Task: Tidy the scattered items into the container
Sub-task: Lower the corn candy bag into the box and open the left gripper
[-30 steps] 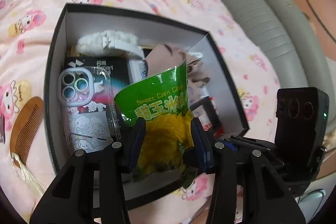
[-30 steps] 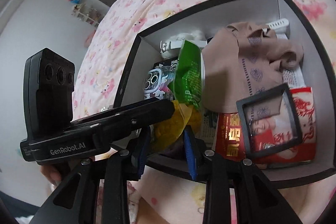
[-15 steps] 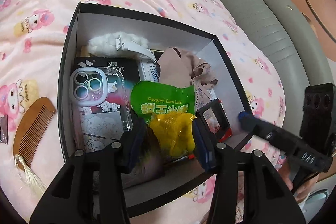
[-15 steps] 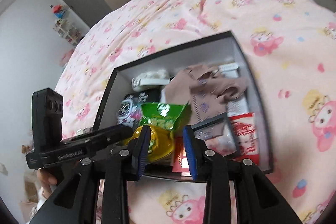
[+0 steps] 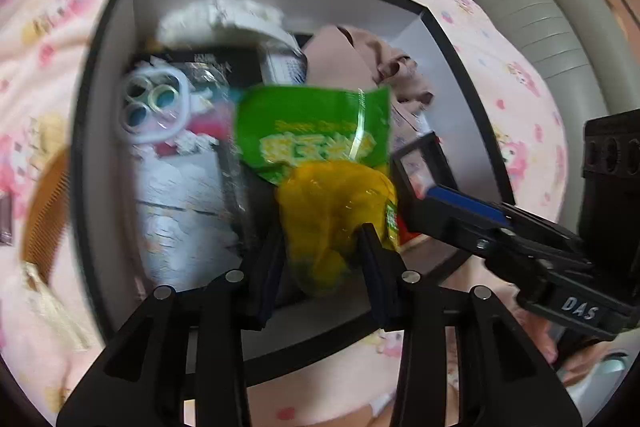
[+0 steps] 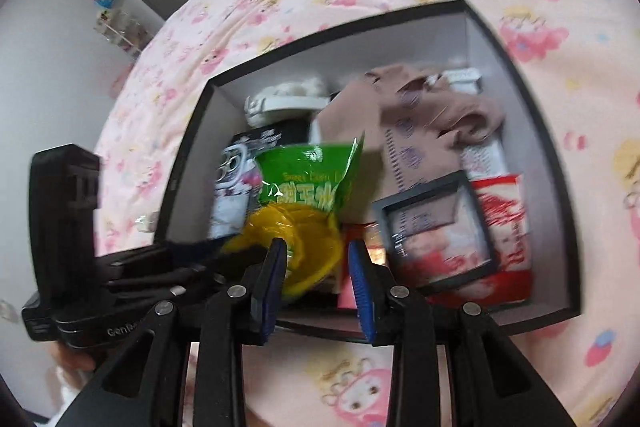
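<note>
a green and yellow snack bag (image 5: 324, 163), glossy crinkled plastic with printed lettering, held over the near edge of an open black box (image 5: 100, 107) with pale inner walls, resting on a bed (image 5: 48, 7) covered in a pink cartoon-print quilt. left gripper (image 5: 320, 247) clenched on the yellow lower end of the bag, green top standing up and leaning into the box. likely very light, soft and puffy, with slippery film that crumples under pressure; contents probably crushable, so best pinched at a sealed end or flat edge rather than squeezed across the middle.

right gripper (image 6: 316, 263) with blue-padded fingers parted, flanking the yellow end of the same bag in its own view; whether the pads touch the film, cannot tell, though a gap shows on the right side, so judged released.

inside the box: a clear hard phone case (image 5: 154, 103) with a three-lens cutout lying on a dark printed carton (image 5: 224, 67), a white fluffy item (image 5: 224, 17) at the far wall, limp beige fabric (image 6: 432, 115) crumpled in the far right part, a small black-framed picture (image 6: 436, 227) stiff and flat on a shiny red packet (image 6: 504, 203).

outside the box on the quilt, beside its left wall, a brown wooden comb (image 5: 44, 203) with fine teeth, not yet put away. much of the scene motion-blurred.
</note>
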Demonstrator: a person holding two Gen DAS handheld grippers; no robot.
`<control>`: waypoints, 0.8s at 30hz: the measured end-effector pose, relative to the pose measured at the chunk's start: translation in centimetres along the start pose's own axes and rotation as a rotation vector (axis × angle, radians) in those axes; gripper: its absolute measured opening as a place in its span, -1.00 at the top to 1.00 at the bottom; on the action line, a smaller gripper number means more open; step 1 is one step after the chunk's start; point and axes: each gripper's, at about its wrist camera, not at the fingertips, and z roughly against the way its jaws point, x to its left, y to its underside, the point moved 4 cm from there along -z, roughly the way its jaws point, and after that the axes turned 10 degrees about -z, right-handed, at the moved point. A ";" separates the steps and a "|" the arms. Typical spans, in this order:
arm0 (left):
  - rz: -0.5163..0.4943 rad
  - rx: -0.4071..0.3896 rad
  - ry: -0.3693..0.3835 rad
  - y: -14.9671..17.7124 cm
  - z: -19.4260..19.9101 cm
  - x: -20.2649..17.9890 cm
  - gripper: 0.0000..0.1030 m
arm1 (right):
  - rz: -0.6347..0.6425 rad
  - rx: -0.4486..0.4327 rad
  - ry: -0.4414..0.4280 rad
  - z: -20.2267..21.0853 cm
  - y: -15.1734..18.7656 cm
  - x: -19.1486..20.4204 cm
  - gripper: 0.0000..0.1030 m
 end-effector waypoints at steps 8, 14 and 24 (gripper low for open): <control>-0.029 -0.103 -0.015 0.1 2.2 -0.3 0.30 | 0.047 -0.039 0.084 0.2 0.2 0.3 0.45; -0.032 -0.209 -0.157 -0.4 3.5 -0.1 0.41 | -0.006 0.017 -0.061 0.3 0.5 0.2 0.45; -0.008 -0.020 -0.087 0.4 1.5 -0.2 0.36 | 0.102 -0.043 0.172 -0.3 0.6 0.5 0.40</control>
